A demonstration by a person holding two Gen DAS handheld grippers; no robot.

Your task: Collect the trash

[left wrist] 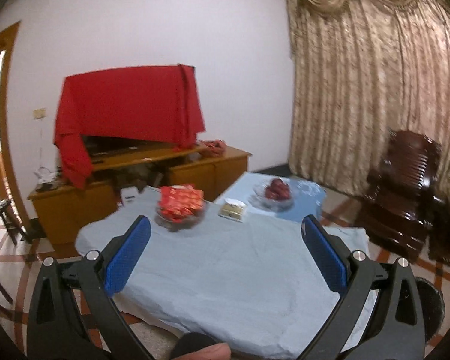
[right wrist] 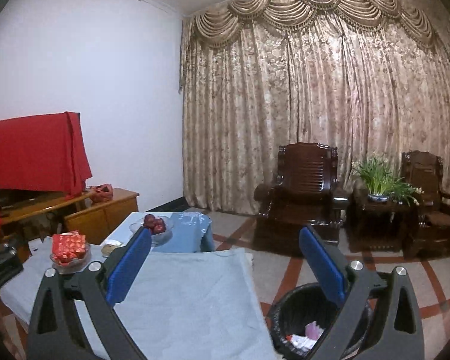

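Observation:
A black-lined trash bin [right wrist: 288, 315] stands on the floor right of the table, and crumpled pink and white wrappers [right wrist: 307, 334] lie inside it. My right gripper [right wrist: 225, 234] is held high over the table's right edge, open, with nothing between its blue pads [right wrist: 129, 267]. My left gripper [left wrist: 226, 222] hovers above the blue-clothed table [left wrist: 225, 270], also open and empty. Part of the bin [left wrist: 432, 306] shows at the lower right of the left wrist view. A fingertip [left wrist: 207, 352] shows at the bottom edge there.
On the table stand a glass bowl of red packets [left wrist: 181, 207], a small box [left wrist: 232, 210] and a bowl of red fruit [left wrist: 276, 193]. A red cloth [left wrist: 129, 105] covers a screen on a wooden cabinet [left wrist: 192, 168]. Dark wooden armchairs [right wrist: 303, 192] and potted plants [right wrist: 378, 180] line the curtain.

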